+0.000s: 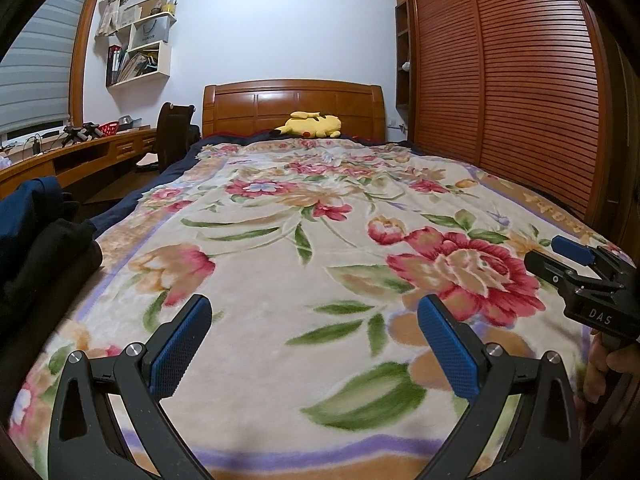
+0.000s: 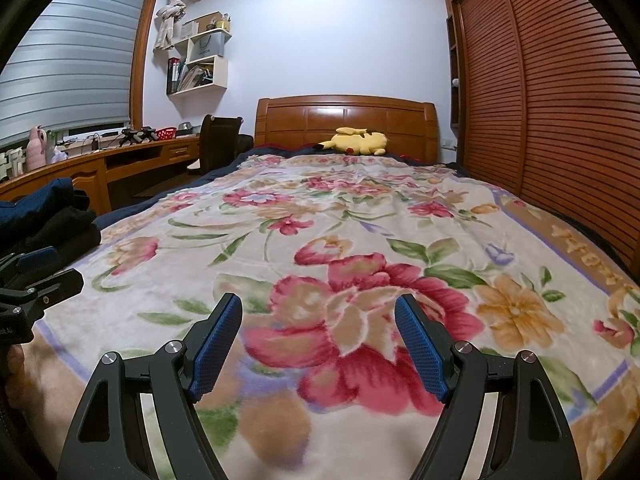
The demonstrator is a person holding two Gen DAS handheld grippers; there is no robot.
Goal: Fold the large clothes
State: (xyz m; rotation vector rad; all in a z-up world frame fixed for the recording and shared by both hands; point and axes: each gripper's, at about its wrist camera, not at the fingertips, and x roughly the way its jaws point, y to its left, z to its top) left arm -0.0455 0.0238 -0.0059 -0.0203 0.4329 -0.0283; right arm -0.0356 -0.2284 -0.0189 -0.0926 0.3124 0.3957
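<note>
A pile of dark clothes, navy and black (image 1: 36, 232), lies at the left edge of the bed; it also shows in the right wrist view (image 2: 52, 216). My left gripper (image 1: 316, 312) is open and empty, held above the floral blanket (image 1: 280, 240) near the foot of the bed, to the right of the pile. My right gripper (image 2: 318, 308) is open and empty above a big red flower on the blanket (image 2: 400, 208). Each gripper shows in the other's view, the right one (image 1: 560, 256) at the right edge, the left one (image 2: 44, 268) at the left edge.
A yellow plush toy (image 1: 314, 124) lies by the wooden headboard (image 1: 292, 100). A slatted wooden wardrobe (image 1: 500, 80) runs along the bed's right side. A desk (image 2: 120, 160) with small items and a dark chair (image 2: 218, 140) stand to the left under the window.
</note>
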